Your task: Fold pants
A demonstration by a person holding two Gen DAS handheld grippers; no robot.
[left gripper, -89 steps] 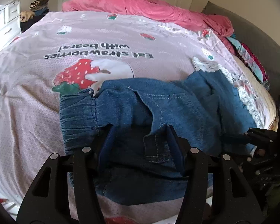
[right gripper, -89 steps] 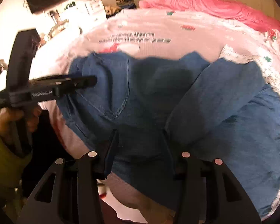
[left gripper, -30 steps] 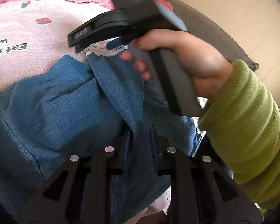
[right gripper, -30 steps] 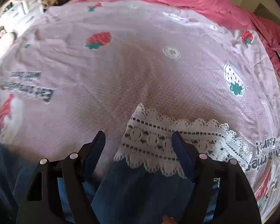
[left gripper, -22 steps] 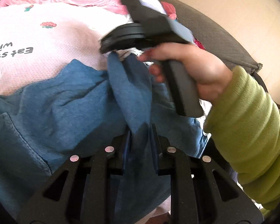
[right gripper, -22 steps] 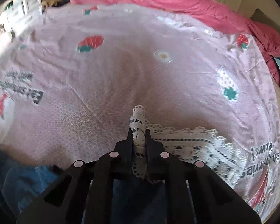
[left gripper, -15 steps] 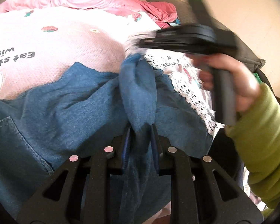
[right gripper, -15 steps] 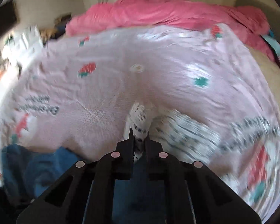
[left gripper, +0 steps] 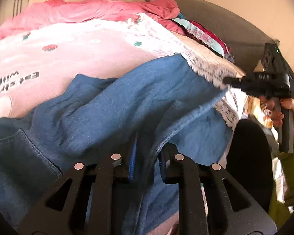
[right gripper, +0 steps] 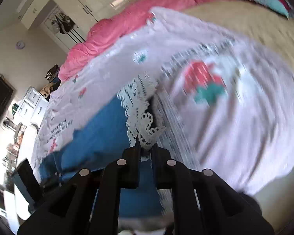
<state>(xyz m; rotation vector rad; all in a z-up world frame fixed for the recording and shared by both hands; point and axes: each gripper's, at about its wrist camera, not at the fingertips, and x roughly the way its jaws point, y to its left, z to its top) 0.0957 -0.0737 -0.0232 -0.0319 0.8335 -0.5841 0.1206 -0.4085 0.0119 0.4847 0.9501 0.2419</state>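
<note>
pants (left gripper: 127, 101) stretched left-right, lace hem (right gripper: 141, 105) in right tool (right gripper: 146, 146)

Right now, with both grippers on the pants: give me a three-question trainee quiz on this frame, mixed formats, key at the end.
1. True or false: the right gripper is shut on the white lace hem of the blue denim pants.
2. What does the left gripper pinch? A) pink duvet B) a denim fold C) nothing
3. Name the printed fruit on the pale pink bedspread.

Key: 1 true; 2 B; 3 strawberry.
</note>
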